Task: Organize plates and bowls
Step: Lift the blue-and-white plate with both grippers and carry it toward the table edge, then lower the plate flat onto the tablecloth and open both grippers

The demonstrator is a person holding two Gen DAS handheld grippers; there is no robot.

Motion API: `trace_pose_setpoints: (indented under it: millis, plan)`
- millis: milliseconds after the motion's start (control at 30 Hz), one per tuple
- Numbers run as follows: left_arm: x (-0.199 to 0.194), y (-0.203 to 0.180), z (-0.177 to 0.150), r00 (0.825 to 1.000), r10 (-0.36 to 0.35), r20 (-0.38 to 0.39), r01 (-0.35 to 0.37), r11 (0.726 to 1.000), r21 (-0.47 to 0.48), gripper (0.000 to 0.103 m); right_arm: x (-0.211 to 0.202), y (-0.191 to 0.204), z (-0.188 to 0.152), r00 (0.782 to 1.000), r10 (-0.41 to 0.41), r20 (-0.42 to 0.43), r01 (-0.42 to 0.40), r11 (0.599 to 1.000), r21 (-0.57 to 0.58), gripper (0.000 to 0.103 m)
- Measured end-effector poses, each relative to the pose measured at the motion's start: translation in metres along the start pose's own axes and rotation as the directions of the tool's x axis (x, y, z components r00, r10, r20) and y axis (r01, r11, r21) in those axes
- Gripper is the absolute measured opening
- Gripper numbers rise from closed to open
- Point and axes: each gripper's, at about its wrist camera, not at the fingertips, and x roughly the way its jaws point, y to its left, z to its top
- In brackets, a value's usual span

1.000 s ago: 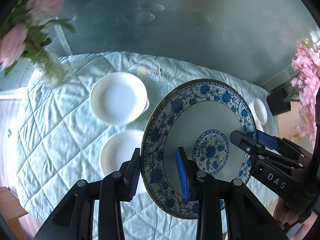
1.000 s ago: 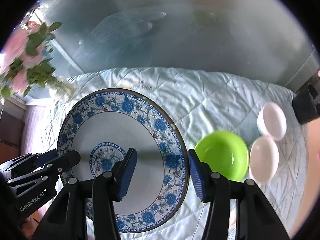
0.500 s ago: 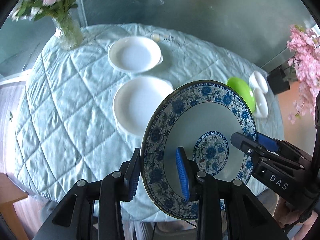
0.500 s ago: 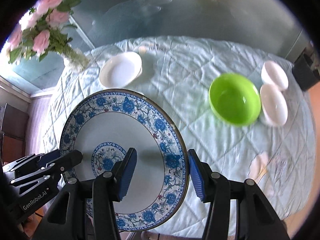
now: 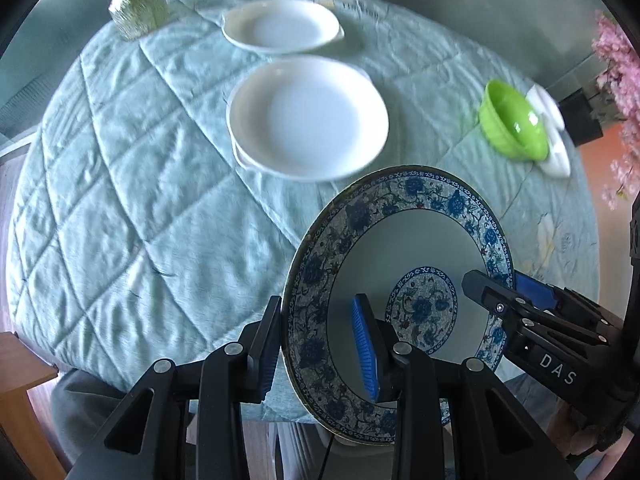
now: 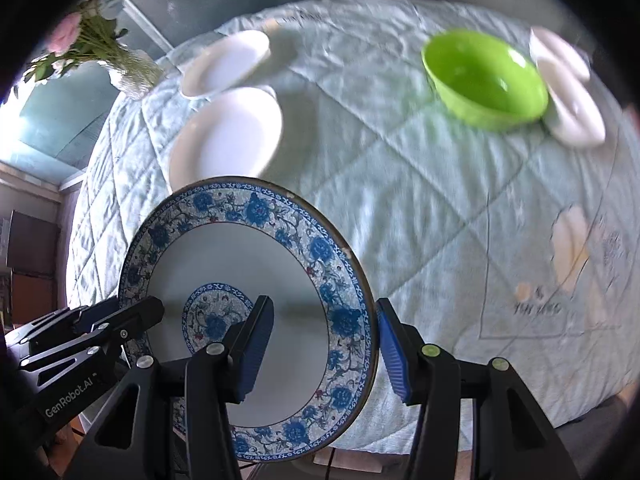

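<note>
A large blue-patterned plate (image 5: 404,240) is held in the air between both grippers, above the near edge of the table. My left gripper (image 5: 318,344) is shut on its left rim. My right gripper (image 6: 326,344) is shut on its right rim (image 6: 348,320); it also shows in the left wrist view (image 5: 496,292). Two white plates lie on the table, a near one (image 5: 308,118) and a far one (image 5: 282,26). A green bowl (image 6: 486,76) stands at the far right, with two white bowls (image 6: 572,92) beside it.
The round table wears a quilted light-blue cloth (image 5: 132,184). A glass vase of pink flowers (image 6: 128,70) stands at the far left edge. Pink blossoms (image 5: 620,92) hang at the right. A glass wall stands behind the table.
Both grippers have lifted and pulled back with the blue plate held between them, tilting downward. More of the table now shows, with the white plates and bowls farther below.
</note>
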Motion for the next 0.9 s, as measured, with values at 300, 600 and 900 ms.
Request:
trace_pose_setpoints:
  millis: [300, 600, 900]
  plan:
    - [0.050, -0.011, -0.005, 0.999, 0.005, -0.043, -0.004, 1.000, 0.028, 0.030, 0.040, -0.029, -0.013, 0.999, 0.006, -0.036, -0.003, 0.997, 0.071, 0.051]
    - [0.063, 0.006, 0.001, 0.999, -0.021, -0.044, 0.021, 1.000, 0.000, 0.031, 0.044, -0.025, -0.010, 1.000, -0.002, 0.000, 0.002, 0.998, 0.067, 0.052]
    - [0.054, 0.031, 0.001, 0.998, -0.018, -0.052, 0.017, 1.000, -0.011, 0.031, 0.050, -0.014, -0.016, 0.999, -0.043, 0.014, 0.042, 0.997, 0.072, 0.052]
